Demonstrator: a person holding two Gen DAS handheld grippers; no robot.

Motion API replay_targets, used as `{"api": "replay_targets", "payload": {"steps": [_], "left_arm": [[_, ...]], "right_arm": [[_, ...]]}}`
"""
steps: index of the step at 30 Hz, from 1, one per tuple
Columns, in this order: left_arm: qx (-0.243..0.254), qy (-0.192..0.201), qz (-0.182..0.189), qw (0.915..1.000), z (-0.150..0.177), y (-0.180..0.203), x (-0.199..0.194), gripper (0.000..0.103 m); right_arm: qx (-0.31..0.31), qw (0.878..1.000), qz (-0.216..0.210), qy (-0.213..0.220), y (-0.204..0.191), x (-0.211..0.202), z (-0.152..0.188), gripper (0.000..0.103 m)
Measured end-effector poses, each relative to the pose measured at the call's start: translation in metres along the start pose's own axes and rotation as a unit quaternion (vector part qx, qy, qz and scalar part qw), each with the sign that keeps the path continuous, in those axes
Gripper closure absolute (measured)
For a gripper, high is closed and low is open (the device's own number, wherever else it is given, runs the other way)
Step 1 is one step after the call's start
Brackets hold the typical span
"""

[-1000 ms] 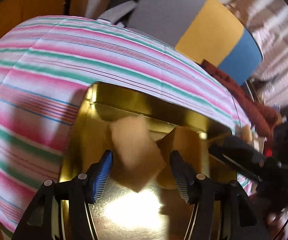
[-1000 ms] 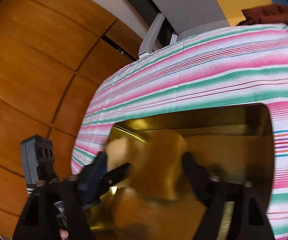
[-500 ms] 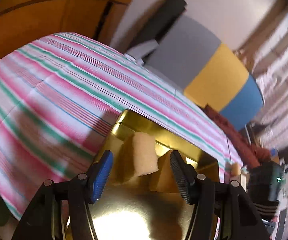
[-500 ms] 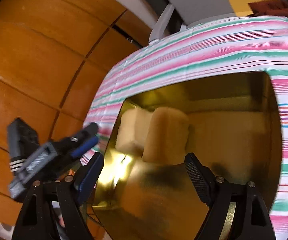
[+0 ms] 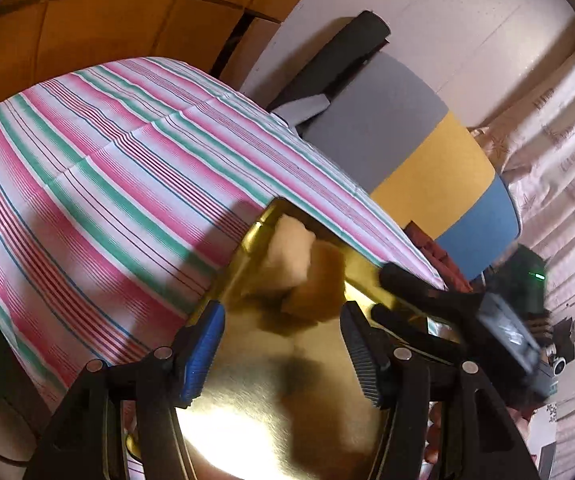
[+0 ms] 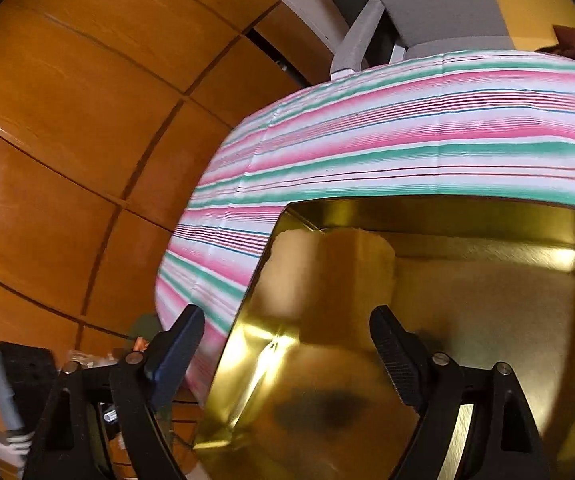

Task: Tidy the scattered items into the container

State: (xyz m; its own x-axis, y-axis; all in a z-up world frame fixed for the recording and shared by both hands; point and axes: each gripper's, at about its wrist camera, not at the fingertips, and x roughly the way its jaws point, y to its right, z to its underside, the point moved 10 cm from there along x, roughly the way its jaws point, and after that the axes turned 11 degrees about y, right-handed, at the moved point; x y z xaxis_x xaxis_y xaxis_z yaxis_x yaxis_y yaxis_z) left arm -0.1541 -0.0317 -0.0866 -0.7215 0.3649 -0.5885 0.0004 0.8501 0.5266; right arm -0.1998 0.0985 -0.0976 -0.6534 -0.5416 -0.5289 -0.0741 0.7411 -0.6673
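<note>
1. A striped tablecloth (image 5: 99,184) in pink, green and white is seen covering the table at the left of the left wrist view, with orange wood panelling (image 5: 99,20) behind it
2. A gold metal container (image 5: 271,396) is set on the cloth, its shiny floor lit by a bright glare near the camera
3. Two pale sponge blocks (image 5: 291,256) are shown leaning together in the far corner of the container, resting against its wall
4. The left gripper (image 5: 281,350) is held above the container floor with its jaws apart; nothing is gripped, and the sponges are seen beyond its fingertips
5. A chair back (image 5: 419,160) in grey, yellow and blue is visible further right, behind the table
6. In the right wrist view the right gripper (image 6: 287,354) is poised over the near left rim of the container (image 6: 487,312); its jaws have just been opening and are spread wide, with nothing pressed between the pads
7. The sponge blocks (image 6: 327,276) are pictured beyond those fingertips, upright in the container's far left corner
</note>
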Motion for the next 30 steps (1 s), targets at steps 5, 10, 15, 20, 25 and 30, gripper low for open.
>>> {"api": "replay_targets", "payload": {"steps": [5, 10, 15, 20, 25, 30], "left_arm": [[0.026, -0.019, 0.015, 0.9994, 0.024, 0.027, 0.007, 0.042], [0.06, -0.04, 0.035, 0.9968, 0.052, 0.059, 0.012, 0.042], [0.092, -0.071, 0.055, 0.9917, 0.084, 0.093, 0.016, 0.042], [0.111, -0.093, 0.078, 0.9864, 0.108, 0.122, 0.017, 0.042], [0.123, -0.114, 0.097, 0.9811, 0.129, 0.146, 0.019, 0.042], [0.152, -0.128, 0.115, 0.9733, 0.151, 0.172, 0.016, 0.042]], "right_arm": [[-0.014, 0.999, 0.0, 0.052, 0.009, -0.068, -0.003, 0.006], [-0.035, 0.994, 0.035, 0.094, 0.028, -0.118, -0.003, 0.005], [-0.051, 0.99, 0.07, 0.11, 0.054, -0.153, 0.002, 0.005], [-0.046, 0.988, 0.097, 0.114, 0.086, -0.18, 0.013, 0.005], [-0.056, 0.981, 0.137, 0.122, 0.122, -0.205, 0.017, 0.013], [-0.079, 0.966, 0.188, 0.157, 0.157, -0.256, 0.002, 0.014]]}}
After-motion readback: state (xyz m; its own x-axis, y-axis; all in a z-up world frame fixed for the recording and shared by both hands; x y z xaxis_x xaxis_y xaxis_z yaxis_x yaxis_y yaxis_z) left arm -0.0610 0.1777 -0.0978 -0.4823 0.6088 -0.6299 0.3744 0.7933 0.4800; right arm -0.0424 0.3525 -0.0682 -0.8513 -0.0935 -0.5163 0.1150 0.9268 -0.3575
